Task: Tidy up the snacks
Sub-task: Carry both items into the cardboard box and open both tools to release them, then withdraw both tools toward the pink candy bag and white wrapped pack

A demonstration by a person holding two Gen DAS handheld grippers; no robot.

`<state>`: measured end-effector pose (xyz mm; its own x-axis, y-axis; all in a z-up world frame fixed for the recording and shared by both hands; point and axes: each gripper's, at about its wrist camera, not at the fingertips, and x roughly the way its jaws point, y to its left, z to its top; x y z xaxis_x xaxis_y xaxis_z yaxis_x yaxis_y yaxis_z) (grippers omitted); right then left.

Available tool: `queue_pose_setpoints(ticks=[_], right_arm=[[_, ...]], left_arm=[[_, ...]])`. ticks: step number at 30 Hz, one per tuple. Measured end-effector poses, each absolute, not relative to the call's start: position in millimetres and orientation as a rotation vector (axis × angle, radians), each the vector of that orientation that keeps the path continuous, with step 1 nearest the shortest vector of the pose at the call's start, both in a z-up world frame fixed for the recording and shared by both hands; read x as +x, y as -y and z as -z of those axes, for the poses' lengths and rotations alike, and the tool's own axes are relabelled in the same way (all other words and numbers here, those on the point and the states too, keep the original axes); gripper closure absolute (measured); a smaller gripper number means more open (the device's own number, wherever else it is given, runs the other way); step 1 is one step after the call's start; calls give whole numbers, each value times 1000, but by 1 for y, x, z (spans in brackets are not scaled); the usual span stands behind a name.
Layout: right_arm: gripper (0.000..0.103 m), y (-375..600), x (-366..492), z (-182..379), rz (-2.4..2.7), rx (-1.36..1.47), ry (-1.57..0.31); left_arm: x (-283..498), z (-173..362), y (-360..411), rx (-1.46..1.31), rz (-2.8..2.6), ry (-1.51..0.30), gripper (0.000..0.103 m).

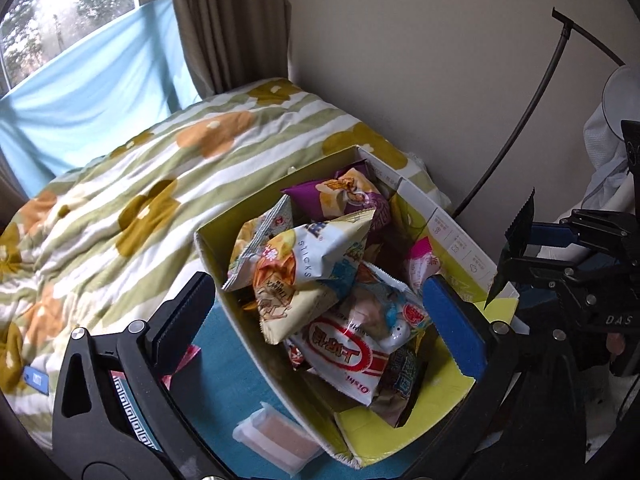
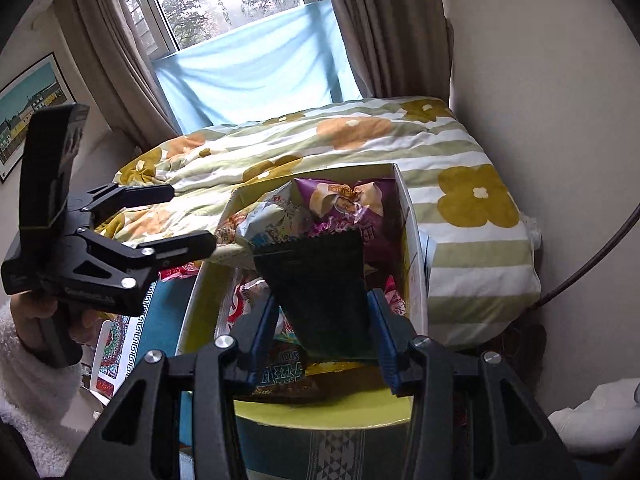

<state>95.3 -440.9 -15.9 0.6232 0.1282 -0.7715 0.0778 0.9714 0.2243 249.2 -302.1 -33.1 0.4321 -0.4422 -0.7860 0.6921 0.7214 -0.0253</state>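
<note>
Blue-padded fingers of the right gripper (image 2: 326, 334) are seen closest to the lens, clamped on the lower part of a dark packet (image 2: 316, 292) with a serrated top edge. The packet is held upright between the pads, above the open box (image 2: 412, 240). In the left wrist view the same packet (image 1: 516, 240) appears at the right edge, carried over the box's right-hand wall.

The left gripper (image 1: 320, 320) is spread to its full width, with nothing between its pads. One finger stands outside the box's left wall, the other over the contents near the right wall. In the right wrist view it is seen at the left, held by a hand (image 2: 48, 320) in a white fleecy sleeve.

The box (image 1: 208, 248), yellow-green inside, rests on a teal surface just beside a floral striped duvet (image 1: 140, 168). It is already heaped with snacks: a purple bag (image 1: 352, 196) at the far end, a white "Sticks" bag (image 1: 312, 252) on top of the pile, and a red-and-white bag (image 1: 344, 356) nearer the camera. A small clear-wrapped pack (image 1: 276, 440) lies on the teal surface outside the box.

The step in hand is judged to be the placing of the dark packet into the box. For the next move, the packet should be lowered into the free gap along the right wall and the pads opened only once it is supported. Little room is left, so a top-heavy drop may spill over the rim.
</note>
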Motion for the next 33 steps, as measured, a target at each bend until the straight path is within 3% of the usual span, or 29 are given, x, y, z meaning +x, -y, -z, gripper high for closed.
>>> queue_pose_setpoints(ticks=[12,13,14,16,33], right_arm=[[60,452,130,36,-20,298,-949],[51,452,133,39,-11,296,-947],[26,453,136,42,3,289,-938],[0,454,138,45,15,290,-928],[0,401,127,0,-118,206,-848]], left_arm=[[254,55,252,233,645,-935,1],[254,57,249,223,641,-942,1],[254,59,246,217,637,-948,1],[251,63,240,216,623,-950,1],[226,33,186,209,484,-895,0]])
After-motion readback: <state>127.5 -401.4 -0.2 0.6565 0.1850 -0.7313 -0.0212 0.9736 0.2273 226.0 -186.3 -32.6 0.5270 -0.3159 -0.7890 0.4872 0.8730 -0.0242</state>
